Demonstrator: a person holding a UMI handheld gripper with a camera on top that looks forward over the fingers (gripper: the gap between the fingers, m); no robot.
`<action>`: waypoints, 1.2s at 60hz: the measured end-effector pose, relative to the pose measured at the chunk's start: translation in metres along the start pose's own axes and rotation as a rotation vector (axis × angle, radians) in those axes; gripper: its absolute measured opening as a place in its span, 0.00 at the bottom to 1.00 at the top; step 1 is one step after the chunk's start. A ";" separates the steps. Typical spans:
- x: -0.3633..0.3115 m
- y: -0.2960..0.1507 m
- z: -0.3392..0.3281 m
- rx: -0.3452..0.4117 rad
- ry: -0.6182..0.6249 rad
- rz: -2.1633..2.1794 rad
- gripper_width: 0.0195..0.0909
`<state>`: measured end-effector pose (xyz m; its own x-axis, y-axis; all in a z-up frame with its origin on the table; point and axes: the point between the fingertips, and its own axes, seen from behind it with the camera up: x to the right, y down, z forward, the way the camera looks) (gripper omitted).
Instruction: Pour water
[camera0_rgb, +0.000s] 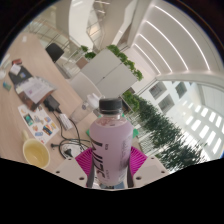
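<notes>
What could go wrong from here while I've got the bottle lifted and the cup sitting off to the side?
1. The bottle still has its dark cap on, so tilting now would pour nothing.
2. The yellow cup sits off to the side of the gripper, near papers and cables on the desk; a missed pour could wet them.
3. The fingers grip the bottle low down, so it might slip or swing when tipped.

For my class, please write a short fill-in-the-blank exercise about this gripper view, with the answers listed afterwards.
1. The gripper is shut on a ____ with a dark cap.
2. The liquid in the bottle looks pale ____.
3. The small yellow ____ stands beside the gripper on the table.
4. A row of green ____ runs beyond the bottle.

Answers: bottle; purple; cup; plants
</notes>
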<state>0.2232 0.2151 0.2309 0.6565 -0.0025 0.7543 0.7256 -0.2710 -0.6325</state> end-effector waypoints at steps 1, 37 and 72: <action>0.001 -0.005 0.010 -0.006 -0.072 0.083 0.38; -0.139 0.137 0.019 0.035 -0.481 0.748 0.45; -0.077 0.141 -0.169 -0.164 -0.344 0.799 0.90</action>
<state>0.2401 0.0146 0.1137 0.9994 0.0322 -0.0135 0.0023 -0.4467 -0.8947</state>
